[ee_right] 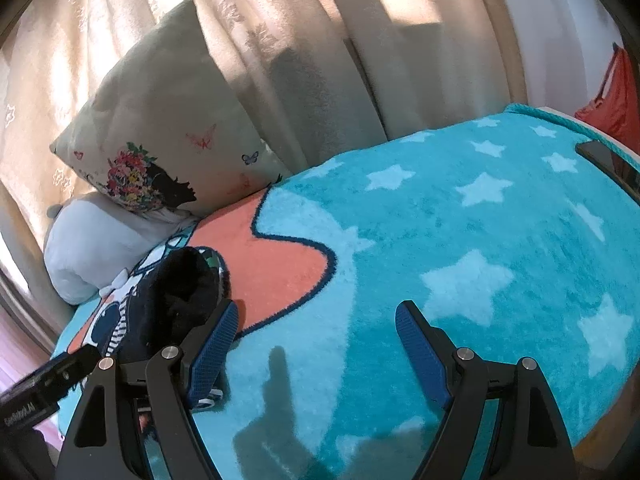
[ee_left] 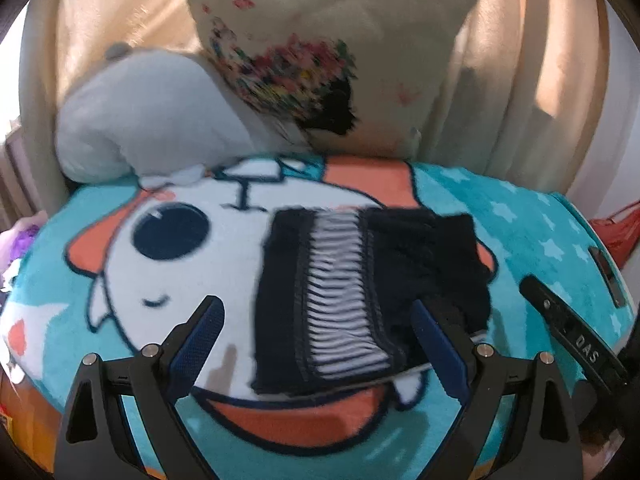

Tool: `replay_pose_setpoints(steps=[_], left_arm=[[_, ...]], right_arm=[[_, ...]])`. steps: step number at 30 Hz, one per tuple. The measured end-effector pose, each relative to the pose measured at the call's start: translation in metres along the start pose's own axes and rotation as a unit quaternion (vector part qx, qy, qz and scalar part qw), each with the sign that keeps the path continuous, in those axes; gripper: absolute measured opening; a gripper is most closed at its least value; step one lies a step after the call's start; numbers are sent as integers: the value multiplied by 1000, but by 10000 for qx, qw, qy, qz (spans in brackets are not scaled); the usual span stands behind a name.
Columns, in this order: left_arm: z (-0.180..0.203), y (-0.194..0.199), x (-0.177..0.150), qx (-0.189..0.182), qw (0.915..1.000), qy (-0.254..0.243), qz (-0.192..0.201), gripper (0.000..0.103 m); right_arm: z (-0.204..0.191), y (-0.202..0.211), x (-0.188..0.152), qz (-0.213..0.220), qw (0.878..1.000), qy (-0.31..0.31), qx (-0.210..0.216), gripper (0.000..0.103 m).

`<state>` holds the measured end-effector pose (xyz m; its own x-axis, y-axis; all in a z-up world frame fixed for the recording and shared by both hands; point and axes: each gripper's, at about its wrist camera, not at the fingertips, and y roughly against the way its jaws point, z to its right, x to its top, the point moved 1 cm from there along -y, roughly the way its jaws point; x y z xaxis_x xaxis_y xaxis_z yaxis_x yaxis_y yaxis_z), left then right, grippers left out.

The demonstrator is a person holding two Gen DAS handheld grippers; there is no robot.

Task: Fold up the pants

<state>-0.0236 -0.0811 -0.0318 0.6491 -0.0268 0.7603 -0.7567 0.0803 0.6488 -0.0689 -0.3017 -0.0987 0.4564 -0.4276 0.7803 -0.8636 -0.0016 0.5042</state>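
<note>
The dark pants (ee_left: 420, 248) lie folded into a compact bundle on the cartoon blanket (ee_left: 160, 264), a black-and-white striped band showing down the middle. My left gripper (ee_left: 316, 306) hovers over the bundle's near part, its jaws wide open and its blue pads (ee_left: 200, 336) clear of the cloth. In the right wrist view the pants (ee_right: 176, 292) sit just left of my right gripper (ee_right: 316, 308), which is open over bare turquoise blanket (ee_right: 460, 240) with nothing between its fingers. Each gripper's black body shows at the edge of the other's view.
A flower-print pillow (ee_left: 328, 60) and a grey-white plush (ee_left: 152, 120) lean against beige curtains (ee_right: 320, 40) at the back. A dark phone (ee_right: 612, 164) lies near the blanket's right edge. A red bag (ee_right: 616, 96) hangs beyond it.
</note>
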Motion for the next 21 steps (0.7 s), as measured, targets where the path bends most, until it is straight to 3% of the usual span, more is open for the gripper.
replay_pose_setpoints(steps=[4, 8, 16, 21], left_arm=[[-7, 23, 5, 516, 9969, 9, 601, 94], [-15, 37, 4, 809, 9940, 60, 731, 98], [-30, 37, -7, 559, 9974, 223, 392, 99], [-46, 31, -16, 385, 9975, 598, -4, 99]], right_arm=[[-12, -2, -4, -58, 9997, 195, 103, 85], [-30, 1, -10, -67, 9988, 459, 154, 85], [-66, 9, -29, -169, 9940, 1074, 105, 85], [-82, 20, -32, -70, 9912, 1318, 33, 85]])
